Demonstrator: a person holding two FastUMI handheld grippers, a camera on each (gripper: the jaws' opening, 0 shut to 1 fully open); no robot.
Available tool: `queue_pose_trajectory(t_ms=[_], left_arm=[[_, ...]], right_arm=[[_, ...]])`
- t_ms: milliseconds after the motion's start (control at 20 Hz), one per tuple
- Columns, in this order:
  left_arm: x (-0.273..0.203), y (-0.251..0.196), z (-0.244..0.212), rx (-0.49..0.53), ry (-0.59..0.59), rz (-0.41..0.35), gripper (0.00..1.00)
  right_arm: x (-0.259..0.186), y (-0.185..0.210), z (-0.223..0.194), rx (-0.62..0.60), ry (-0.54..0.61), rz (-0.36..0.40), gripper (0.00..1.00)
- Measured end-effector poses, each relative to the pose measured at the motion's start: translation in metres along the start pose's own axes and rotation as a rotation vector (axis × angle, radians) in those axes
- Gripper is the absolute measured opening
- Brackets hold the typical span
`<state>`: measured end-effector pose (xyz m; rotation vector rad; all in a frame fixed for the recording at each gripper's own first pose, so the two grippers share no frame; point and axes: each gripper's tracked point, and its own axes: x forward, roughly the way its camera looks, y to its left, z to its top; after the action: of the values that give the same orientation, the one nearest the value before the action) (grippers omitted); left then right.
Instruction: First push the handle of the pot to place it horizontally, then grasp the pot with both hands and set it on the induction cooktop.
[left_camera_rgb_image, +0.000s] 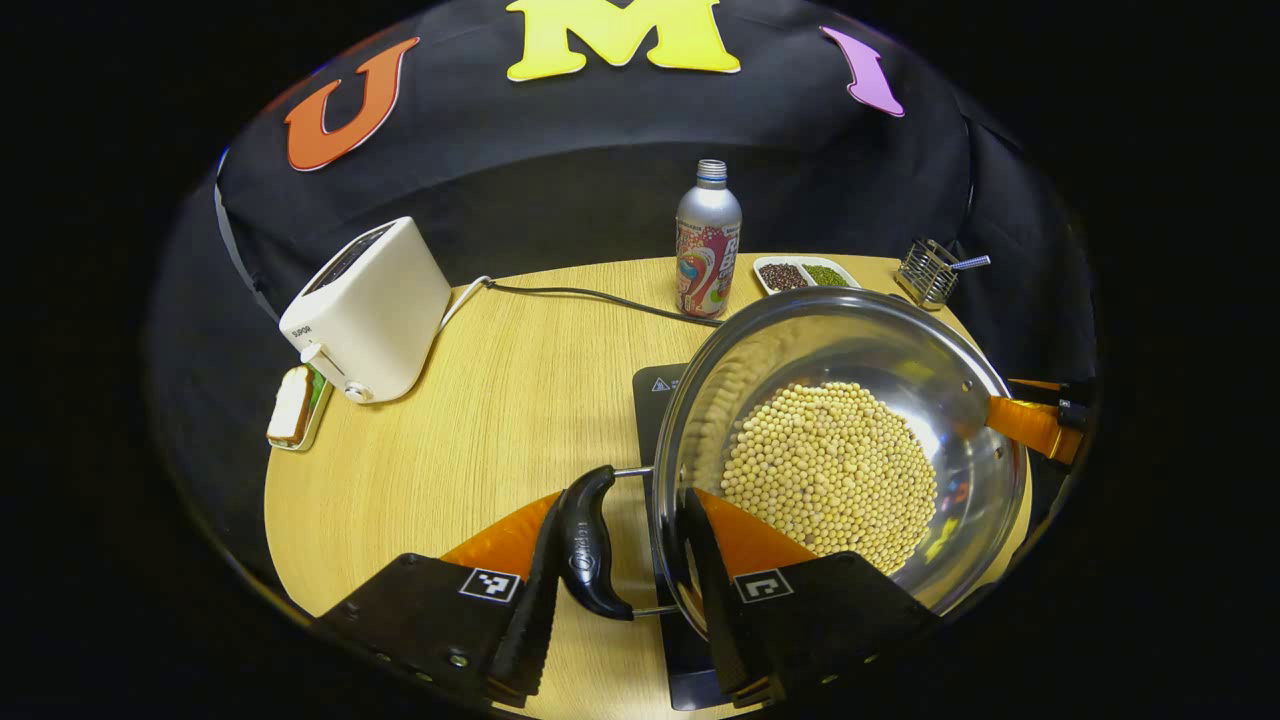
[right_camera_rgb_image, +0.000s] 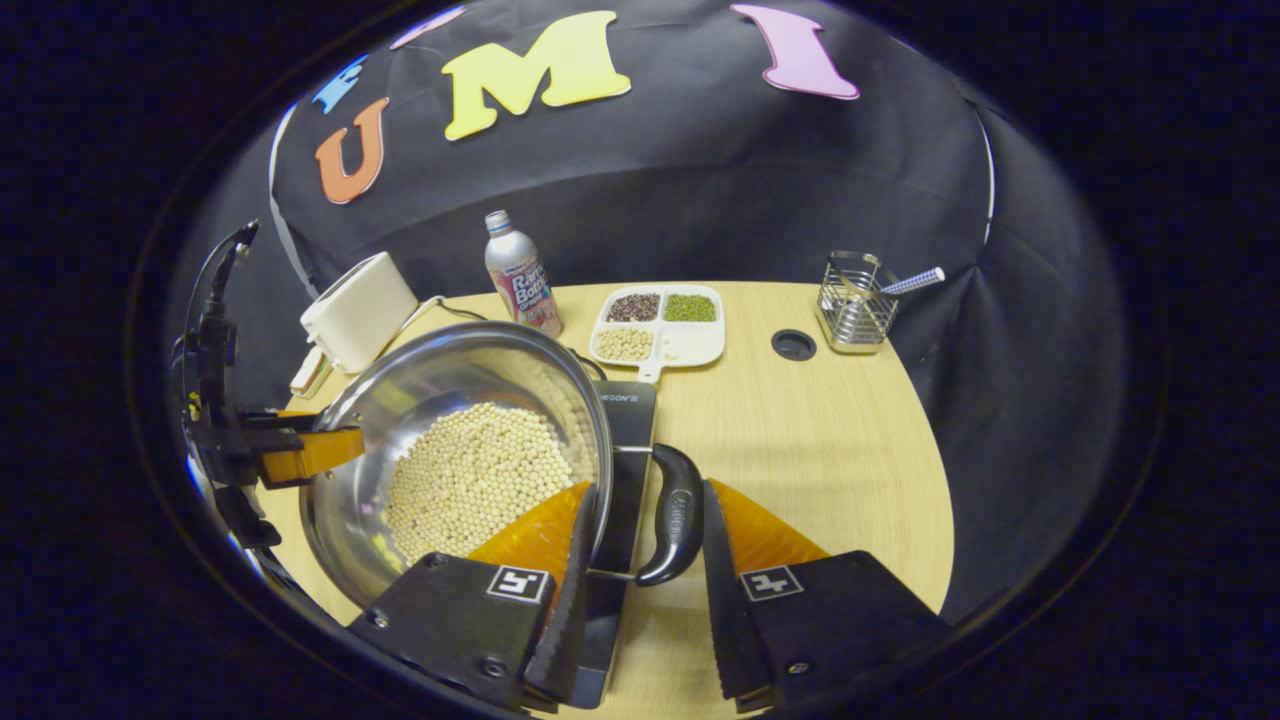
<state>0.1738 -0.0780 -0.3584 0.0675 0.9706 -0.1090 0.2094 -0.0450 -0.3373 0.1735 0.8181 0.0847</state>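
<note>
Over the black induction cooktop (left_camera_rgb_image: 655, 392), near the middle of the bench (left_camera_rgb_image: 500, 400), sits the steel pot (left_camera_rgb_image: 850, 350) with pale beans (left_camera_rgb_image: 830, 475) in its bottom. From these views I cannot tell if its base already rests on the glass or hangs a little above it.

The left tool (left_camera_rgb_image: 620, 590) straddles the pot's left handle (left_camera_rgb_image: 587, 545); the handle lies between the two fingers with small gaps at each side, so I judge this tool not fully clenched, only cradling the handle. The right tool (right_camera_rgb_image: 640, 590) does the same at the right handle (right_camera_rgb_image: 672, 528): one finger is inside the rim over the beans, the other outside the handle, and the jaws stand apart around it. In the right gripper view the left tool shows far off at the left rim.

The step in hand seems to be the setting down. To do it well, both tools should go down together and level, so the beans do not slide to one side. The pot should be centred on the cooktop before any release. The bottle (left_camera_rgb_image: 708, 240) and the divided dish (right_camera_rgb_image: 657, 325) stand just behind, so no push to the far side.
</note>
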Motion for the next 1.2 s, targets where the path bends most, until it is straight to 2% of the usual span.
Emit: queue_pose_trajectory(t_ms=[50, 200, 250, 300, 350, 400, 450, 750, 1050, 1100, 1200], left_arm=[[0.001, 0.0, 0.0, -0.004, -0.004, 0.004, 0.63], [-0.001, 0.001, 0.002, 0.006, -0.027, 0.028, 0.66], [-0.001, 0.0, 0.007, 0.01, -0.05, 0.028, 0.71], [-0.006, 0.0, 0.01, 0.005, -0.079, 0.033, 0.75], [-0.012, -0.001, 0.014, -0.001, -0.11, 0.036, 0.96], [-0.017, -0.003, 0.016, -0.008, -0.131, 0.033, 1.0], [-0.022, -0.004, 0.019, -0.012, -0.148, 0.03, 0.97], [-0.044, -0.004, 0.024, 0.037, -0.219, 0.04, 0.97], [-0.07, 0.001, 0.032, 0.049, -0.292, 0.035, 0.97], [-0.074, 0.002, 0.032, 0.045, -0.299, 0.029, 1.0], [-0.078, 0.001, 0.029, 0.038, -0.3, 0.014, 0.97]], right_arm=[[0.0, -0.001, 0.001, 0.001, -0.01, 0.002, 0.53], [0.003, -0.005, -0.002, -0.019, -0.037, -0.008, 0.6], [0.001, -0.008, 0.002, -0.038, -0.059, -0.015, 0.77], [-0.003, -0.007, 0.004, -0.05, -0.083, -0.029, 0.83], [-0.009, -0.008, 0.009, -0.055, -0.105, -0.044, 0.8], [-0.017, -0.008, 0.01, -0.058, -0.123, -0.054, 0.8], [-0.024, -0.006, 0.012, -0.055, -0.137, -0.057, 0.81], [-0.036, -0.006, -0.002, -0.054, -0.131, -0.112, 0.84], [-0.062, 0.016, 0.008, -0.103, -0.189, -0.124, 0.84], [-0.066, 0.021, 0.011, -0.111, -0.2, -0.122, 0.84], [-0.072, 0.032, 0.014, -0.121, -0.217, -0.121, 0.84]])
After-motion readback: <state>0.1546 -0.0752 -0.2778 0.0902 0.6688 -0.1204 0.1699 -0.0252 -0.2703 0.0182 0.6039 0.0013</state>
